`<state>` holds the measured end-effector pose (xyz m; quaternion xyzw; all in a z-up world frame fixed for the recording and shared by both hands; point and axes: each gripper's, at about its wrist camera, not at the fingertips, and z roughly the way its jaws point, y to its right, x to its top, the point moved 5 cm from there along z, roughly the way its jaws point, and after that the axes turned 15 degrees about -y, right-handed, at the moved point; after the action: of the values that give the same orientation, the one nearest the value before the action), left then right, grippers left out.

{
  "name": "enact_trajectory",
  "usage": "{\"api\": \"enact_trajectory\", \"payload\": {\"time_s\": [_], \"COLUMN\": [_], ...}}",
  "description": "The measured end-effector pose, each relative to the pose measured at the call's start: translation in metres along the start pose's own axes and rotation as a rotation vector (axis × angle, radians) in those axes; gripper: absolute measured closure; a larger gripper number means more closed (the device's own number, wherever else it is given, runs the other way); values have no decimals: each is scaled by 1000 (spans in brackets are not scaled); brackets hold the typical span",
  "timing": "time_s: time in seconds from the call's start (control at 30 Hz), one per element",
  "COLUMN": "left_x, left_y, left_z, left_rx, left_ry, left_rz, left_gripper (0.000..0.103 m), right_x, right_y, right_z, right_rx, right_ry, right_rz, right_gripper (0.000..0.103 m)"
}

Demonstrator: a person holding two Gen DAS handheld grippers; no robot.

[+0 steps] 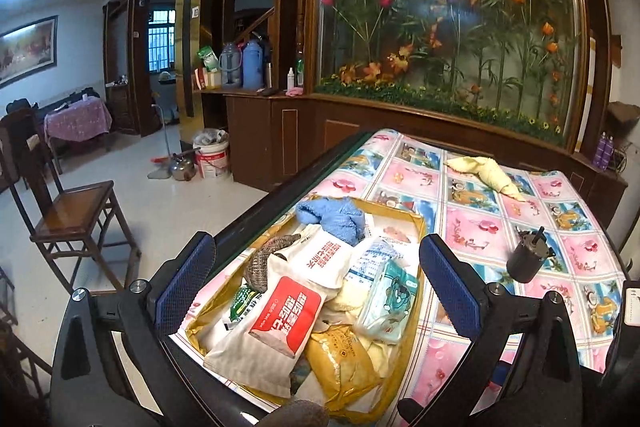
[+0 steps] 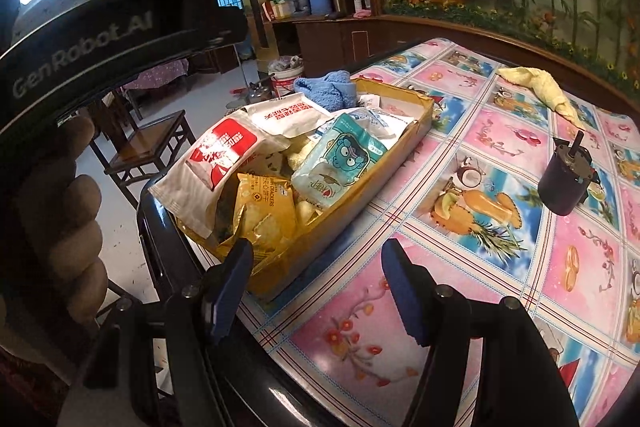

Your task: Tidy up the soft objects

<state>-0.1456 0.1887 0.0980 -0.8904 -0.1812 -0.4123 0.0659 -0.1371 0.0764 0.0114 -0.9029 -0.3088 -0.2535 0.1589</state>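
Observation:
A shallow yellow cardboard tray [image 1: 416,217] [image 2: 416,131] sits at the table's left edge, heaped with soft packs: a red-and-white wipes pack [image 1: 286,315] [image 2: 224,151], a teal tissue pack [image 1: 386,301] [image 2: 340,159], a yellow cracker bag [image 1: 340,363] [image 2: 264,215] and a blue towel [image 1: 332,217] [image 2: 326,87]. A yellow cloth [image 1: 486,173] [image 2: 540,89] lies apart at the table's far side. My left gripper [image 1: 316,291] is open and empty above the tray. My right gripper [image 2: 316,287] is open and empty at the tray's near corner.
A small dark cylinder with a stem [image 1: 528,259] [image 2: 564,183] stands on the patterned tablecloth [image 1: 520,219] [image 2: 500,227] at right. A wooden chair [image 1: 72,215] stands left of the table. A white bucket [image 1: 212,157] and a kettle sit on the floor. The left gripper's body [image 2: 80,39] and gloved hand fill the right view's left side.

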Motion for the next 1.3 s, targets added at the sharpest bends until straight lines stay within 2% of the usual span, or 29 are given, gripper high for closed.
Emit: {"api": "enact_trajectory", "payload": {"time_s": [0.1,0.2,0.3,0.43,0.53,0.67,0.77,0.8,0.87,0.93,1.0,1.1,1.23,1.3], "left_x": [-3,-10,-23,-38,-36,-28,-33,-37,-36,-26,-12,2,6,5], "left_y": [2,10,23,35,17,-26,-34,-34,-34,-31,-25,-15,-7,-9], "left_z": [7,22,36,53,66,92,118,123,122,112,110,131,168,160], "left_rx": [8,7,-77,-77,-35,106,253,276,281,241,266,320,412,388], "left_ry": [-22,-117,-220,-287,-304,-350,-423,-438,-428,-386,-347,-365,-413,-404], "left_rz": [23,81,144,190,140,42,107,127,132,124,156,210,284,283], "left_gripper": [0,0,0,0,0,0,0,0,0,0,0,0,0,0], "right_x": [-2,-5,-12,-26,-39,-53,-54,-52,-49,-46,-43,-41,-39,-38], "right_y": [1,20,63,138,163,170,166,164,158,155,153,151,148,146], "right_z": [3,2,-6,-24,-33,-19,-4,-2,-2,-3,-4,-2,0,-2], "right_rx": [-12,-14,-41,-131,-97,-76,-31,-18,-10,-9,-13,-3,13,9], "right_ry": [-12,-25,-28,-40,-35,-69,-100,-105,-103,-98,-94,-91,-90,-87], "right_rz": [1,65,167,346,426,460,467,464,448,431,418,415,428,417], "right_gripper": [36,36,36,36,36,36,36,36,36,36,36,36,36,36]}}
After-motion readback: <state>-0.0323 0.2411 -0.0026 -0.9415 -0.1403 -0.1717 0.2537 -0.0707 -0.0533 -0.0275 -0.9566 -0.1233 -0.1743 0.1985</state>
